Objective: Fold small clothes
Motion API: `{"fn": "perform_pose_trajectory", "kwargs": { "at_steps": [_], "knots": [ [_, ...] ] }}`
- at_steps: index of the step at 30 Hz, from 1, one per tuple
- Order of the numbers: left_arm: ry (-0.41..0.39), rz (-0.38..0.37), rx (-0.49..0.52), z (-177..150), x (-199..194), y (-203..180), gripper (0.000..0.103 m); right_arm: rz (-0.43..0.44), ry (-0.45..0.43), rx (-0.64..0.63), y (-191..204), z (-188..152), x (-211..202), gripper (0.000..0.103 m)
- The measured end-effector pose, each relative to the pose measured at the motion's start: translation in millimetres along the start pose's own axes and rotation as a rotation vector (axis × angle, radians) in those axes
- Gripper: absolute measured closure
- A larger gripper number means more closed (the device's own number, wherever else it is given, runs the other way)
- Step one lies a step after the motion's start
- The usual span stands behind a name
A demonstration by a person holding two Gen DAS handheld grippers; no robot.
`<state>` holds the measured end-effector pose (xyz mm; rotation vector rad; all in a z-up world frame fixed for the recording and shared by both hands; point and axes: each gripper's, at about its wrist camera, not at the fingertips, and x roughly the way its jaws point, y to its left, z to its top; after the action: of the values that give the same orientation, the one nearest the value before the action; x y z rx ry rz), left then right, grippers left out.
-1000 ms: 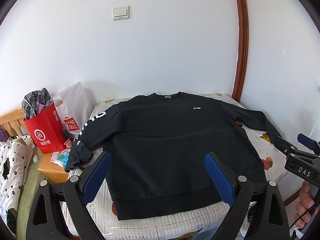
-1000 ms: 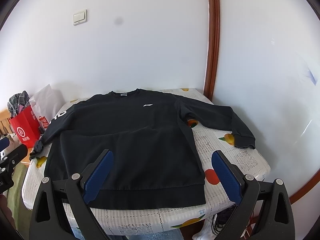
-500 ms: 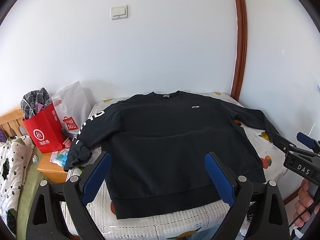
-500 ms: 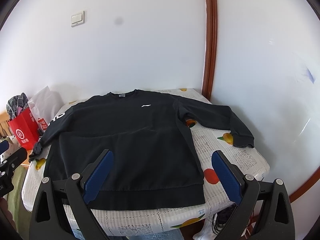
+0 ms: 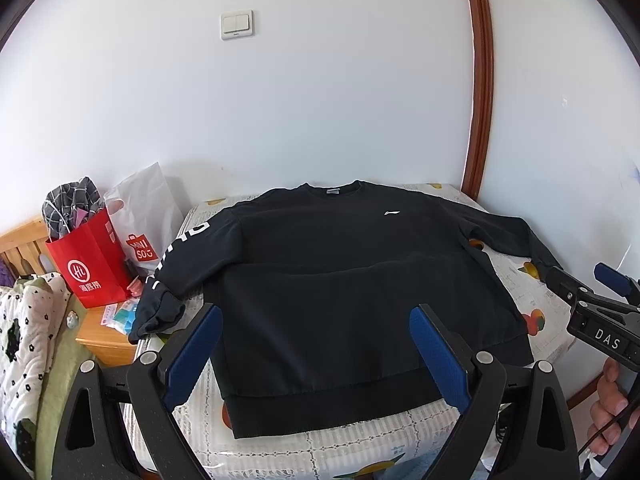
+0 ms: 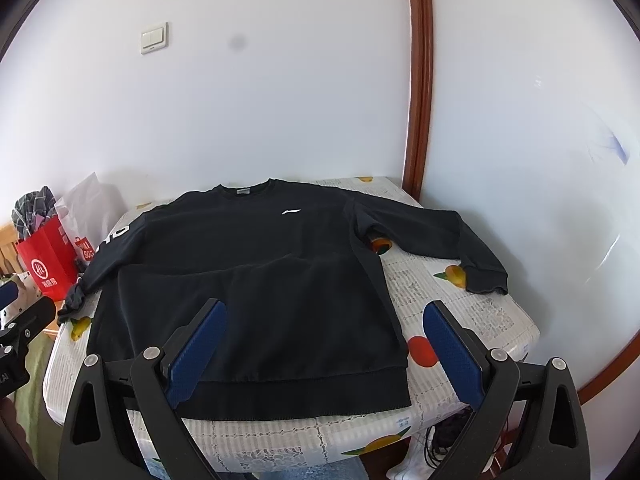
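Note:
A black long-sleeved sweatshirt [image 5: 352, 280] [image 6: 256, 280] lies flat, front up, on a table with a fruit-print cloth [image 5: 540, 292] [image 6: 452, 312]. Its collar points to the wall and its hem to me. One sleeve with white letters [image 5: 176, 264] hangs over the left table edge; the other sleeve [image 6: 452, 236] lies spread out to the right. My left gripper [image 5: 316, 348] is open and hovers above the hem. My right gripper [image 6: 326, 340] is open too, above the hem's right half. Nothing is between either pair of fingers.
A red paper bag [image 5: 90, 260] and a white plastic bag [image 5: 144, 216] stand on a wooden bedside cabinet [image 5: 102, 336] left of the table. A spotted quilt [image 5: 20, 328] lies further left. White walls and a brown door frame [image 5: 478, 80] close in behind and right.
Both views have shifted slightly: the sweatshirt sits a little lower and nearer in the frames. Both grippers stay open; the sweatshirt has not moved on the table.

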<state>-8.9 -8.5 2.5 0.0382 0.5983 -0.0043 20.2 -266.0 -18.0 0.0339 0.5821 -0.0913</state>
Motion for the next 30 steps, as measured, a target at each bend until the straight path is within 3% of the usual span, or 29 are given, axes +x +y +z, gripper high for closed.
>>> {"fn": "perform_pose_trajectory", "kwargs": {
  "at_steps": [30],
  "knots": [
    [0.001,-0.012,-0.007,-4.1,2.3,6.6,0.008,0.001,0.001,0.012,1.1,-1.3,-1.5,0.005]
  ]
}}
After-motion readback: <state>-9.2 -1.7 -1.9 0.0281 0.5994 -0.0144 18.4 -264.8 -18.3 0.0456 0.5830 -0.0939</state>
